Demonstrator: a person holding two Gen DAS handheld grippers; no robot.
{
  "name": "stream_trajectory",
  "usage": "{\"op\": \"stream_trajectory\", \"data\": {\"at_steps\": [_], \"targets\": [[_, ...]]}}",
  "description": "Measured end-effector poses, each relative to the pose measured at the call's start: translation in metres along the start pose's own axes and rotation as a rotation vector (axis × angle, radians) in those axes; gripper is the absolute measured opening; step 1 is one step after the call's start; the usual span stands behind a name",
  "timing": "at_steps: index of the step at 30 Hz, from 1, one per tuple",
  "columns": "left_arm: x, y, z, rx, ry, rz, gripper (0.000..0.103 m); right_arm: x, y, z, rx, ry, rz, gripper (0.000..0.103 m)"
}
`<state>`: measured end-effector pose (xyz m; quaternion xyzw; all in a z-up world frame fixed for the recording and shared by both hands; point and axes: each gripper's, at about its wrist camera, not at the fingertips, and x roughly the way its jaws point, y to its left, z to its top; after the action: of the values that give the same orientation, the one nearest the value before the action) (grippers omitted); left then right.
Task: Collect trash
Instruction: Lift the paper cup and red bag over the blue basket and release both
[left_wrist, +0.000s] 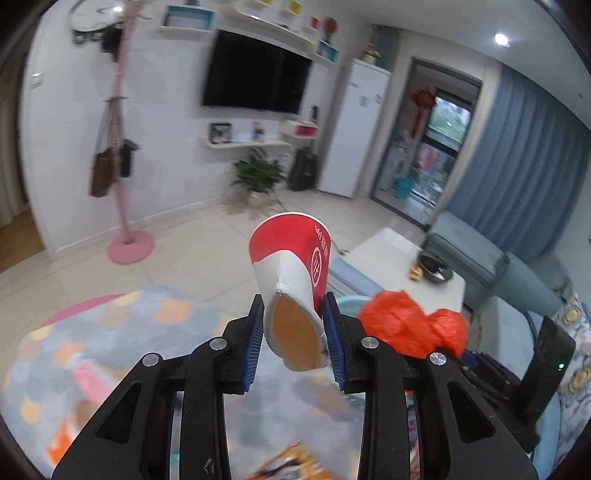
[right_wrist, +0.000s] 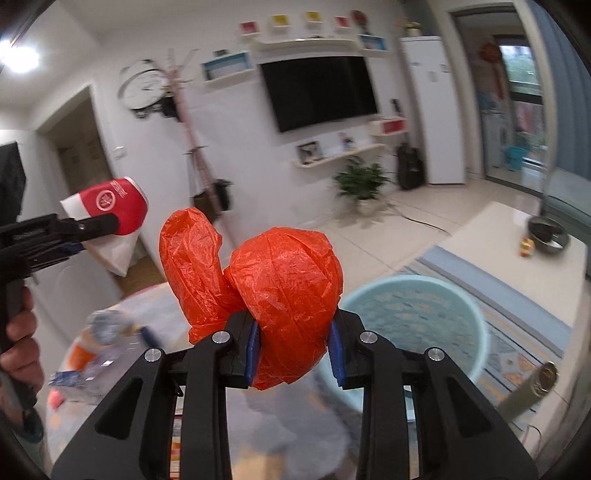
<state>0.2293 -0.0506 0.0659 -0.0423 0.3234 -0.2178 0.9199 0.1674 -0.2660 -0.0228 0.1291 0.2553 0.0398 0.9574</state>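
The left gripper (left_wrist: 293, 334) is clamped narrow on a crushed red-and-white paper cup (left_wrist: 291, 273), its squashed base between the blue pads and its open mouth pointing away toward the far wall. The right gripper (right_wrist: 293, 349) is closed on a crumpled orange plastic bag (right_wrist: 284, 288), which bulges up above the jaws in two lobes. Both pieces of trash are lifted clear of the floor, so the picking-up part looks done for these two; what seems left is dropping them, most likely into the light blue basin (right_wrist: 476, 317) standing just beyond and to the right of the right gripper, which looks empty. More litter is left: a clear plastic bottle (right_wrist: 107, 325) and some blurred wrappers lie on the patterned rug (left_wrist: 110, 332) near the left. Farther right stands a white low table (left_wrist: 391, 258) with a dark bowl, and a pink coat stand (left_wrist: 123, 147) rises at far left. Nothing blocks the way to the basin.
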Motion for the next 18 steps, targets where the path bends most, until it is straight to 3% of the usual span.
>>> {"op": "stream_trajectory", "data": {"at_steps": [9,18], "targets": [[0.097,-0.063,-0.017,0.011,0.14,-0.123,0.031,0.03,-0.085,-0.01,0.111,0.071,-0.171,0.027],[0.16,-0.088,-0.034,0.018,0.241,-0.131,0.032,0.075,-0.139,-0.029,0.225,0.221,-0.253,0.036]]}}
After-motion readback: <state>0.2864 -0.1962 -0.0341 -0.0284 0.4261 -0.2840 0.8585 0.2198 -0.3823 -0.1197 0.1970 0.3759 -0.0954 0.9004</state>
